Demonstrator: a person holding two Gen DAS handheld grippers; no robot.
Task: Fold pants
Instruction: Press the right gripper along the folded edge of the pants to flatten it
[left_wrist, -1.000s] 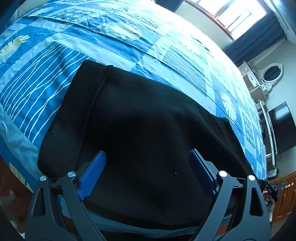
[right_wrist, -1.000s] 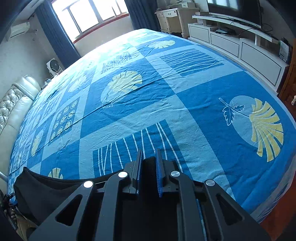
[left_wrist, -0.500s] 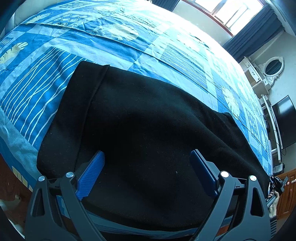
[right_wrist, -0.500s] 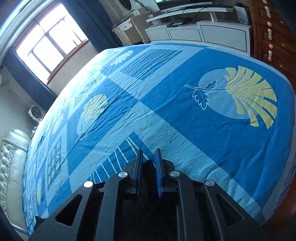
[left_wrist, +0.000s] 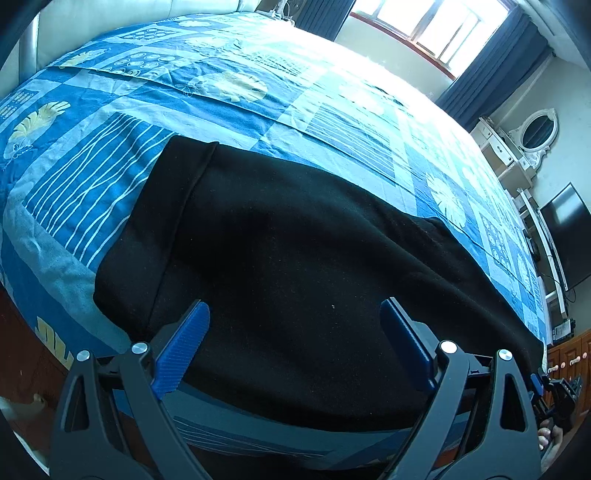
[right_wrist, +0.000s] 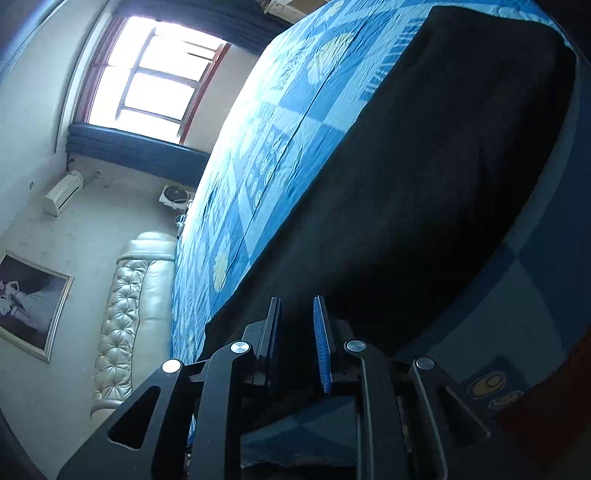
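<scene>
Home bedroom, likely: patterned bed, tufted headboard, curtained window

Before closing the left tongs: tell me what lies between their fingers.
Only the black pants, spread on the bed; the left tongs stand open, per the left wrist view.

- The pants were black, of a soft, matte, slightly fuzzy cloth, and filled the middle and lower part of the left wrist frame.
- They lay flat on a blue patterned bedspread, near its lower edge, stretching from centre left to lower right.
- At the left end a narrower band was folded over, its edge running as a seam from upper centre to lower left.
- In the right wrist frame the pants ran diagonally from bottom centre to upper right.
</scene>
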